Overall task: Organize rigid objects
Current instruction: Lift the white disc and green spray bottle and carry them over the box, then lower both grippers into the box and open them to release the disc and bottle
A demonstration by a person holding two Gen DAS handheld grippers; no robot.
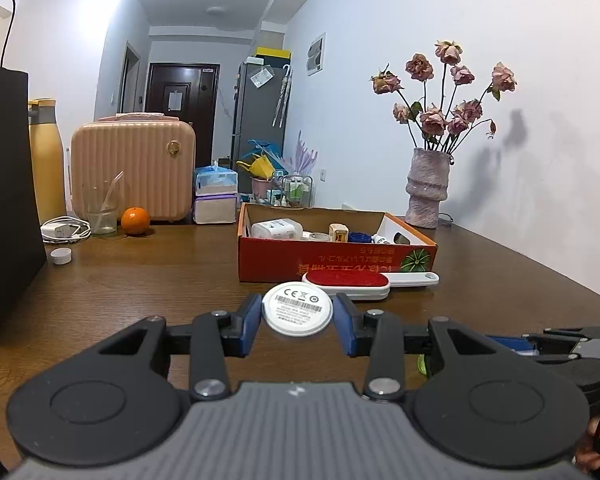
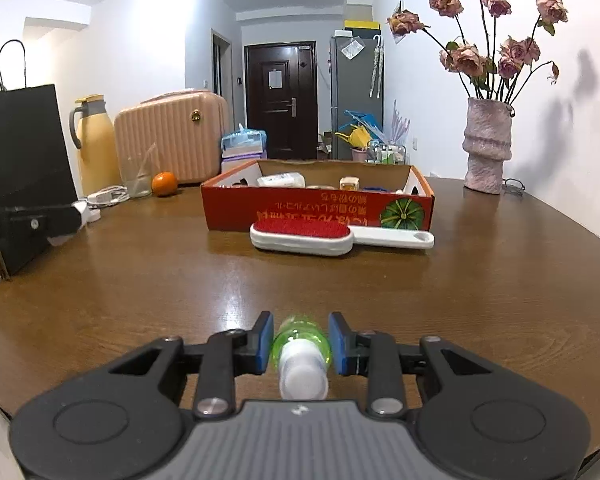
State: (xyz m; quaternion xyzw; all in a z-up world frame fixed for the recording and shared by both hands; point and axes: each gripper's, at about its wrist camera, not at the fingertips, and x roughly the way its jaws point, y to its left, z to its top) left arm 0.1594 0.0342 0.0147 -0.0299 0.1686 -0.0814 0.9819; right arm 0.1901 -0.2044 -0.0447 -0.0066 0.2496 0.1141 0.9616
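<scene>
Carrying step now, with left gripper (image 1: 297, 314) clamped on the round white disc (image 1: 297, 309) and right gripper (image 2: 301, 340) squeezing the little green bottle (image 2: 301, 354), both short of the red box (image 2: 300, 208); next, lift over its wall and let go inside.

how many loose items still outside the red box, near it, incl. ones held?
3: white round plastic puck clamped in left gripper; green plastic bottle with white cap between right gripper pads; red-faced white lint brush against red cardboard box front.
</scene>
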